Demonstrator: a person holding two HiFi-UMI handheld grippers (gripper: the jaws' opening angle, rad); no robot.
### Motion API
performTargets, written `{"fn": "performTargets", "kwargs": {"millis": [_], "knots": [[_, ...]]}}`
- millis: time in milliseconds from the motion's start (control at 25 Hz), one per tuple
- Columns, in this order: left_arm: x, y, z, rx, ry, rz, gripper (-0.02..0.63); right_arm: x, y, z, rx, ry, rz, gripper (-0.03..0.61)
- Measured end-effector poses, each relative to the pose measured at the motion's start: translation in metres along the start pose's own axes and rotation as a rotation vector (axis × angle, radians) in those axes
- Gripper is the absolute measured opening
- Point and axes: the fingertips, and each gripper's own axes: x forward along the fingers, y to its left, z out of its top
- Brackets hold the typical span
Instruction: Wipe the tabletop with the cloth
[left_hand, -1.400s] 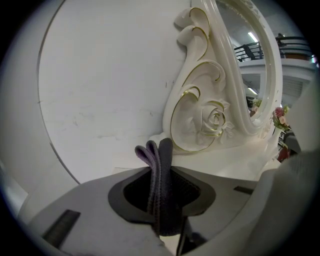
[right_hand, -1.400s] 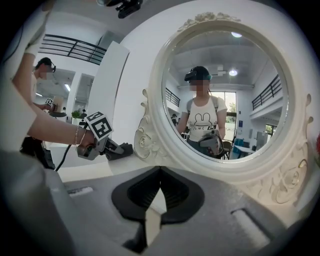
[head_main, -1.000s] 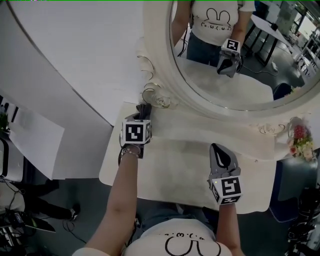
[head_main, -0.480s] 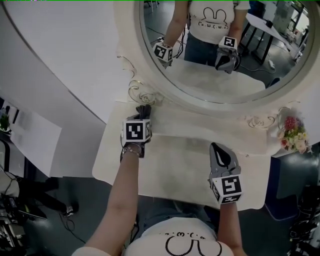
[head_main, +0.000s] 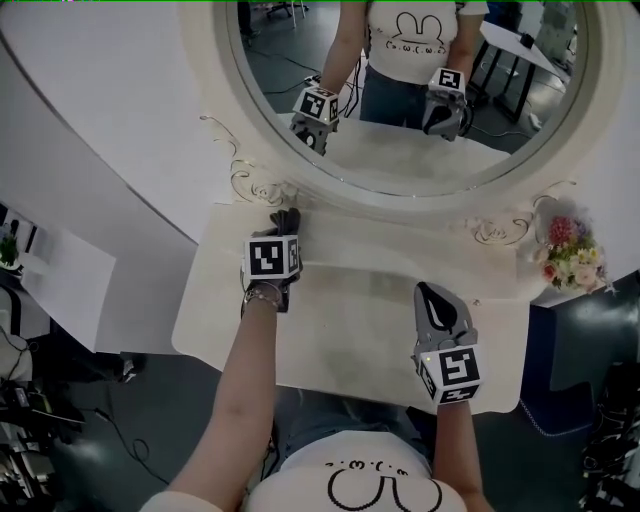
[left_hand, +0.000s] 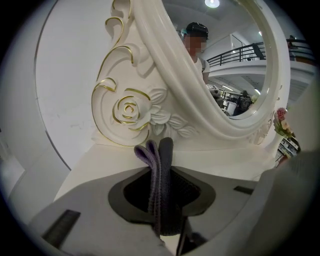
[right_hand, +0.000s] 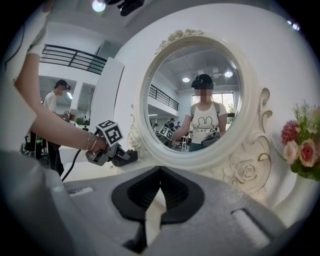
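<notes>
1. The cloth (left_hand: 159, 167) is a dark grey-purple strip, folded lengthwise. It stands upright between the jaws of your left gripper (head_main: 286, 226), and its rounded end pokes out past the jaw tips.
2. Your left gripper's jaws are clamped on the cloth from both sides, with the folds pressed flat in the dark hollow between them.
3. In the head view, the gripper and cloth sit at the back left corner of the tabletop (head_main: 350, 325), just beside the foot of the mirror frame (head_main: 335, 188). Whether the cloth touches the surface there cannot be told.
4. From the left gripper view, the cloth's end points at the carved rose (left_hand: 128, 109) with gold-edged scrolls at the lower left of the frame.
5. Your right gripper (head_main: 433, 298) hovers over the front right part of the tabletop, well apart from the left one. Its jaws meet at the tips with nothing between them, and only the cream surface shows through the narrow gap lower down.
6. The tabletop is cream-white with a wavy edge and looks faintly mottled between your two grippers.
7. You wear a bracelet (head_main: 262, 296) on your left wrist, just behind the marker cube.
8. The oval mirror (head_main: 400, 110) reflects both grippers and your white shirt with a rabbit drawing.
9. A bunch of pink and red flowers (head_main: 566, 256) stands at the table's back right corner, beside the frame.
</notes>
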Motion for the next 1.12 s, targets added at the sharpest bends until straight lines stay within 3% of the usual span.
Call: {"fn": "performTargets", "kwargs": {"millis": [440,880,1120], "knots": [[0.010,-0.073,-0.003,0.018,-0.004,-0.016,0.095,-0.041,-0.043,-0.023,0.050,-0.004,-0.014,-0.003],[0.011,-0.112,-0.003,-0.005,-0.020,-0.036,0.095,-0.063,-0.060,-0.031,0.055,0.003,-0.016,-0.003],[0.023,-0.168,-0.007,0.001,-0.014,-0.064,0.095,-0.082,-0.098,-0.046,0.083,0.003,-0.041,-0.003]]}}
